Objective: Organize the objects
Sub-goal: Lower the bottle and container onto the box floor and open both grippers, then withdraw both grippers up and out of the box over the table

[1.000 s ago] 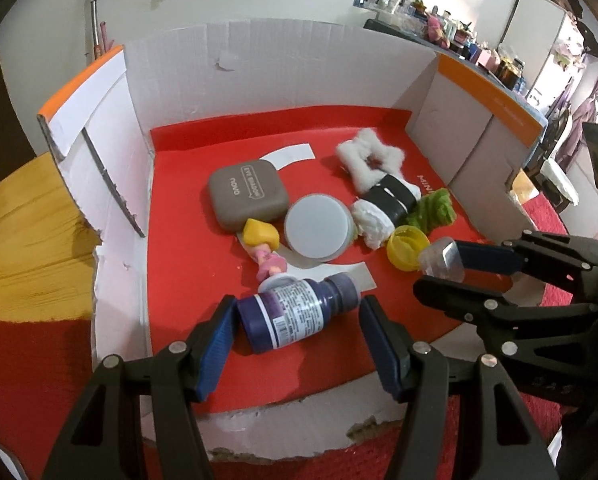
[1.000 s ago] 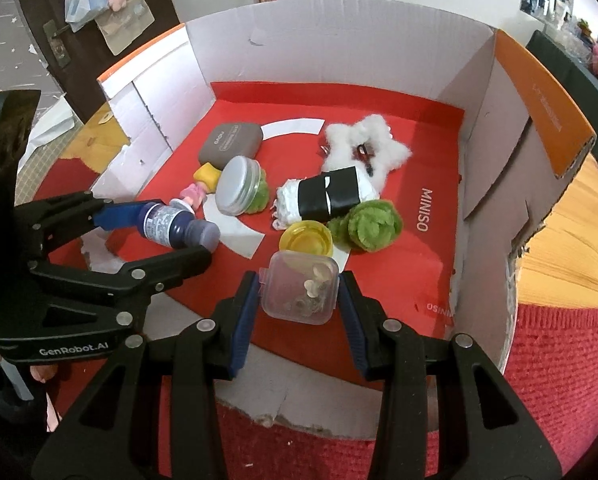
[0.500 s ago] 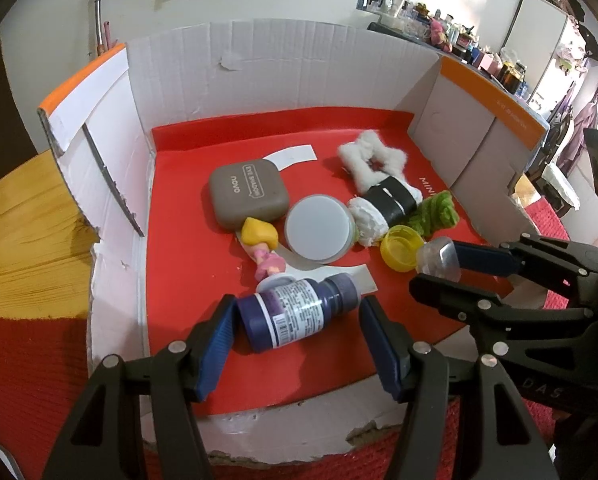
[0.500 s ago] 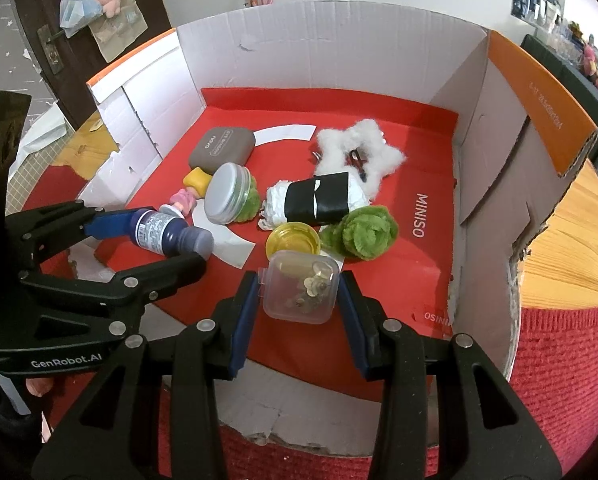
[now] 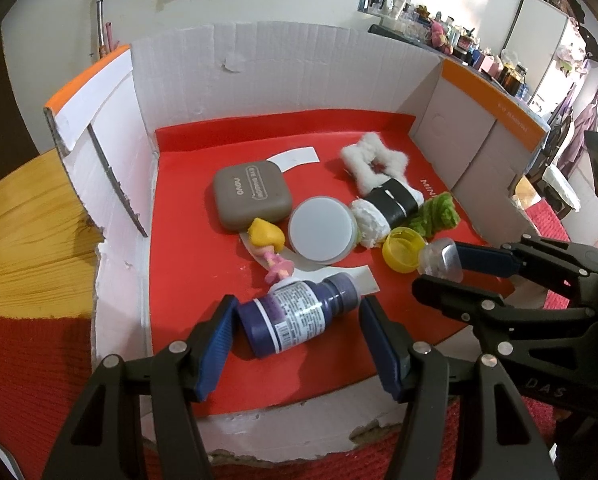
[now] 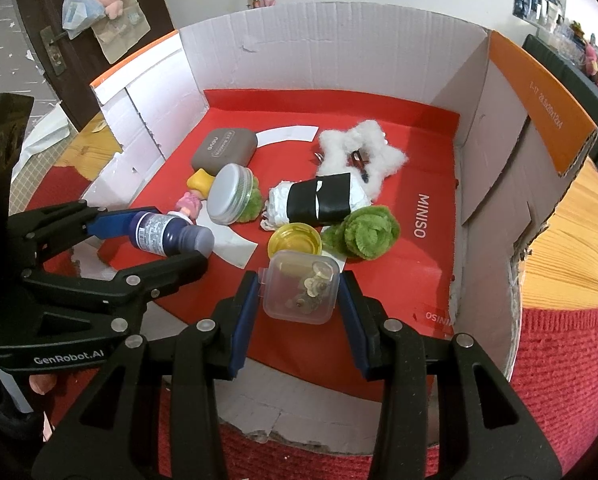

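A dark purple bottle (image 5: pixel 299 316) with a white printed label is lying on its side low in the centre of the left wrist view, and the left gripper (image 5: pixel 297 346) is clamping it end to end between its blue pads, base against one pad and cap against the other. Toward the right edge of that view, the right gripper (image 5: pixel 439 270) is pinching a small clear plastic box (image 6: pixel 301 292) with tiny pieces inside, its jaws standing narrow around it. Both held things are sitting over the near part of the red floor of a low cardboard tray (image 5: pixel 283 68). Farther in, a yellow lid (image 6: pixel 295 240), a green fuzzy ball (image 6: pixel 363 232), a black-and-white roll (image 6: pixel 323 202), a round grey-lidded jar (image 6: pixel 229 194), a small doll (image 5: pixel 269 248), a grey case (image 5: pixel 251 194) and a white fluffy star (image 6: pixel 361 148) are lying clustered together.
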A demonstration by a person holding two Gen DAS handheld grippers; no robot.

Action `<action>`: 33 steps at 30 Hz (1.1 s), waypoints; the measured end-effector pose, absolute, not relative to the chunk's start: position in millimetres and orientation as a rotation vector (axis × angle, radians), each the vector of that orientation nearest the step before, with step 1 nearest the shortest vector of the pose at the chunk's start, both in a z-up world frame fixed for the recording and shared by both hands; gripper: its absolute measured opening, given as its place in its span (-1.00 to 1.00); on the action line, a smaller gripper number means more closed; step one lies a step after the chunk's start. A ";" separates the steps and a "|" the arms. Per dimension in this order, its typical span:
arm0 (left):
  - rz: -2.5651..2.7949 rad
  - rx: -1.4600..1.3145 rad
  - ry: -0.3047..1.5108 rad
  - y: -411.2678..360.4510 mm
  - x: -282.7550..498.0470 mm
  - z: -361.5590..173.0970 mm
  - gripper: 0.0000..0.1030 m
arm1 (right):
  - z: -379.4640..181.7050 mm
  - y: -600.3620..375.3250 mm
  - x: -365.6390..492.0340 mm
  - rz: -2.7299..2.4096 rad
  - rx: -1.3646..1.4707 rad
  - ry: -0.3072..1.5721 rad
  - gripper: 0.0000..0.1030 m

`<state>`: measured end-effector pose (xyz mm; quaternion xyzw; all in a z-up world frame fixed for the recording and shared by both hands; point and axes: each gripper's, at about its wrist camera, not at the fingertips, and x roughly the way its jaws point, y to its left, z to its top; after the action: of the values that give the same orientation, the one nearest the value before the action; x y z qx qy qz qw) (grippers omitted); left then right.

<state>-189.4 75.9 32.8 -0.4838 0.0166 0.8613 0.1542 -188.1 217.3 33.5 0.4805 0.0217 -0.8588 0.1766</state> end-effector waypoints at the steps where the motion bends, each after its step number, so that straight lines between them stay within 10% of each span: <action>1: 2.470 -1.385 0.050 76.2 -189.3 32.7 0.25 | 33.7 217.4 -187.9 -2.431 1.359 0.059 -0.24; 33: 2.590 -1.269 0.065 68.4 -160.5 55.9 0.53 | 55.1 222.4 -161.5 -2.467 1.271 0.031 0.21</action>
<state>-160.5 68.4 55.9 -0.4363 0.0223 0.8904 0.1278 -161.5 222.4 55.1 0.4502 0.0111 -0.8741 0.1822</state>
